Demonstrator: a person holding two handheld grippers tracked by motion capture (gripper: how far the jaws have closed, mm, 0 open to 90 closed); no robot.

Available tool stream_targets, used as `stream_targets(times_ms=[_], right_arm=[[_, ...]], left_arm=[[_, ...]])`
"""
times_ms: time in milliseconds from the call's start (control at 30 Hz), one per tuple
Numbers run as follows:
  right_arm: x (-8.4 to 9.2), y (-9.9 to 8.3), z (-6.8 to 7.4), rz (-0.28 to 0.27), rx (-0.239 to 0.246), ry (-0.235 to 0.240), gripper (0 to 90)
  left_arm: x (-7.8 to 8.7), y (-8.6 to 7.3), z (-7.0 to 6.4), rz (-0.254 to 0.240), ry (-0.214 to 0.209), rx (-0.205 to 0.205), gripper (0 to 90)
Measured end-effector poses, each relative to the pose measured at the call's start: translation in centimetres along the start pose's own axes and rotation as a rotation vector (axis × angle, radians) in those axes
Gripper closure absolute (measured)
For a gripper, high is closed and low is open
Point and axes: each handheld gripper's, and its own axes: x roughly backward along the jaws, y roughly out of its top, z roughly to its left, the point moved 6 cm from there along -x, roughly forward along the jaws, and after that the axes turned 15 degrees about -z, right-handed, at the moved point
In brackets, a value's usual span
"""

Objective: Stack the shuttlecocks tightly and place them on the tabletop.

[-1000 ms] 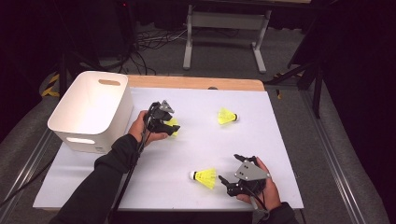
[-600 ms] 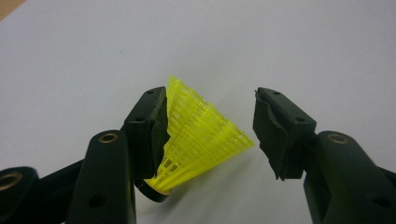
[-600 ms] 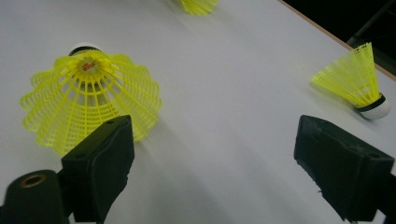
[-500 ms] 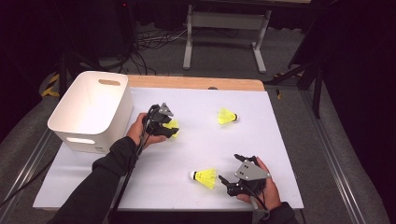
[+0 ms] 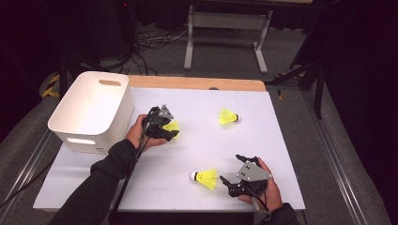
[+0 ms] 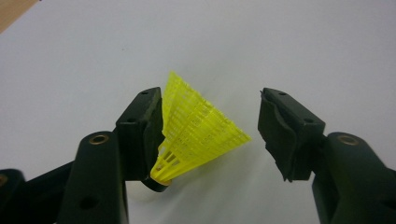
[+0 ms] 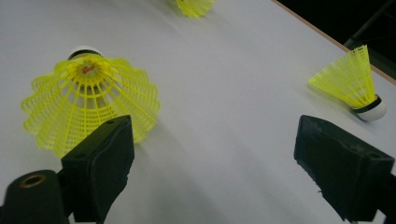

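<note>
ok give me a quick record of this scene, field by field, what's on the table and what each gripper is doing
surface: white table
container: white bin at the table's left edge, nothing visible inside
shuttlecocks: three, all yellow
left gripper: jaws just opening; shuttlecock between them, against one pad, gap to the other
right gripper: jaws wide apart, holding nothing
near shuttlecock: lying just left of the right gripper
far shuttlecock: lying alone, toward the far right
</note>
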Motion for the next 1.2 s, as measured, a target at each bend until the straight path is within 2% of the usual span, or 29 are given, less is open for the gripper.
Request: stream_targets(times_ms=[200, 333, 500, 567, 633, 700, 867, 1133, 1200], right_arm=[[0.0, 0.0, 0.0, -0.003, -0.002, -0.001, 12.9], [0.2, 0.2, -0.2, -0.013, -0.008, -0.005, 12.9], [0.3, 0.3, -0.3, -0.023, -0.014, -0.013, 12.9], [0.3, 0.4, -0.4, -0.023, -0.013, -0.016, 12.9], [0.3, 0.4, -0.4, -0.023, -0.011, -0.016, 12.9], [0.3, 0.5, -0.3, -0.025, -0.009, -0.018, 12.9], [0.3, 0.6, -0.2, -0.025, -0.011, -0.018, 13.1], [0.6, 1.2, -0.1, -0.058, -0.01, -0.028, 13.5], [0.7, 1.3, -0.1, -0.063, -0.011, -0.027, 13.5]], left_arm=[[0.6, 0.4, -0.2, -0.029, -0.01, -0.015, 37.1], [1.6, 0.7, -0.7, -0.046, 0.01, -0.057, 34.5], [3.2, 0.8, -1.7, -0.097, 0.025, -0.111, 32.0], [3.8, 0.8, -2.1, -0.131, 0.028, -0.127, 31.3], [4.2, 0.7, -2.3, -0.137, 0.032, -0.133, 29.9], [5.0, 0.6, -2.7, -0.165, 0.039, -0.147, 29.5], [6.4, 0.1, -3.5, -0.197, 0.045, -0.161, 28.4], [8.5, -1.2, -5.2, -0.269, 0.062, -0.206, 25.0], [9.0, -1.8, -5.7, -0.293, 0.047, -0.211, 23.0]])
